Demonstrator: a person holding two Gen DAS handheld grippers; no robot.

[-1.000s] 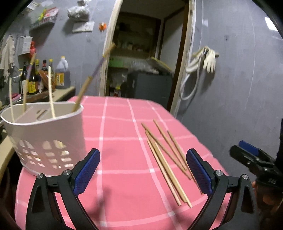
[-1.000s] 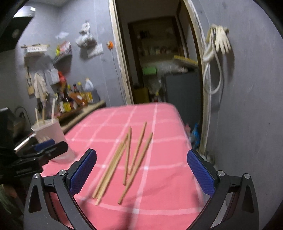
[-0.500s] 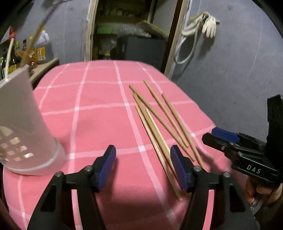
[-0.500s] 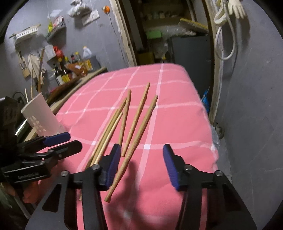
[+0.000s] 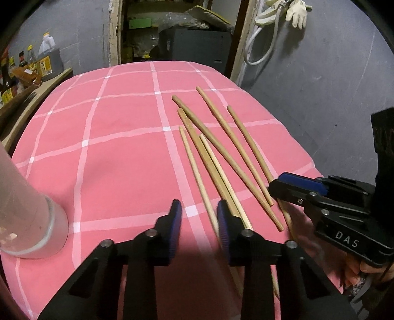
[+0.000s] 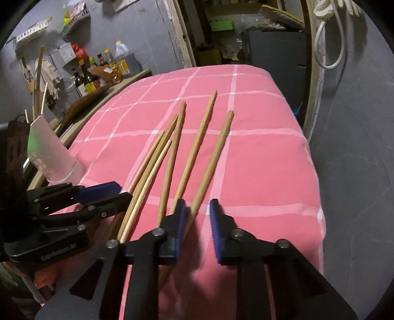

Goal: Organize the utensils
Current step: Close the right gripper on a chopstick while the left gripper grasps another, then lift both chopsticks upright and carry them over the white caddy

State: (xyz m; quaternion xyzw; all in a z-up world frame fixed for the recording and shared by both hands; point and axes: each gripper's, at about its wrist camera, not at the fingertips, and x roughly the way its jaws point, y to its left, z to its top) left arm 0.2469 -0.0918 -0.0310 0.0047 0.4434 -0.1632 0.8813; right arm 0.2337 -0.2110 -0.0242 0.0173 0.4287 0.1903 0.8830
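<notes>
grey walls and a cluttered doorway sit behind the table, which wears a pink checked cloth (image 5: pixel 118 152). on a side shelf stand some bottles (image 6: pixel 88 73), and a pale glove (image 5: pixel 298 12) hangs on the wall with a white hose.

six wooden chopsticks (image 5: pixel 221 157) lie loose on the cloth, fanned out lengthwise, some touching or crossing near their ends. a white slotted holder (image 6: pixel 49 152) stands on the cloth well off to my left of them, with a few sticks rising from it.

my left gripper (image 5: pixel 199 216) points down at the near end of the fan. its jaws have just been closing and now stand narrow, with a gap left between the blue pads. the lightest chopstick (image 5: pixel 194 169) runs into that gap close to the right-hand pad; i cannot tell whether the pad touches it, and nothing looks pinched.

my right gripper (image 6: pixel 197 214) hovers low over the other side of the fan, its jaws also just closing to a narrow gap. the outermost chopstick (image 6: pixel 214 160) slips in beside its left-hand pad, and again i see no clamp on it. each gripper shows in the other's view, close together.
</notes>
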